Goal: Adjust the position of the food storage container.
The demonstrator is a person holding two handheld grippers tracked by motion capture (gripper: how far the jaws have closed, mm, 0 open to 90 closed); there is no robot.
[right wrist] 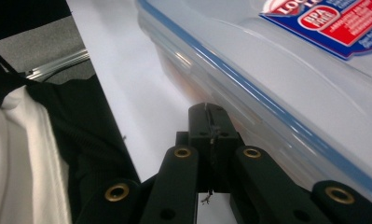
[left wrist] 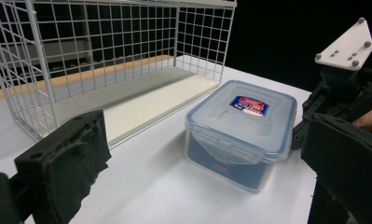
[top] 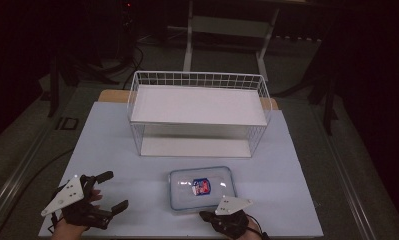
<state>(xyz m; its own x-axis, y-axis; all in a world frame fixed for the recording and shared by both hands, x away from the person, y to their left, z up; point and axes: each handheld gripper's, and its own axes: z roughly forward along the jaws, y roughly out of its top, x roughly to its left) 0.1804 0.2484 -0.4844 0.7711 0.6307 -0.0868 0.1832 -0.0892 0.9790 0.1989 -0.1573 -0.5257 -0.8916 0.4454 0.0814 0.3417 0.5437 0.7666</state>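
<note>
Two grippers near the table's front edge, left gripper (top: 107,192) spread wide and holding nothing, right gripper (right wrist: 207,119) pinched together against the plastic box (top: 202,187), wire rack (top: 197,112) far behind.

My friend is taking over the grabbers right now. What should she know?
Left gripper: open, holding nothing, left of the box.
Right gripper: jaws pressed together, tips at the near edge of the plastic box, not gripping it as far as can be seen.
The box sits on the white table, lid on, in front of the wire shelf rack. Both rack shelves hold nothing.
Done: nothing moved yet, it seems.
Left: probably lifting the box, perhaps onto the rack.
</note>
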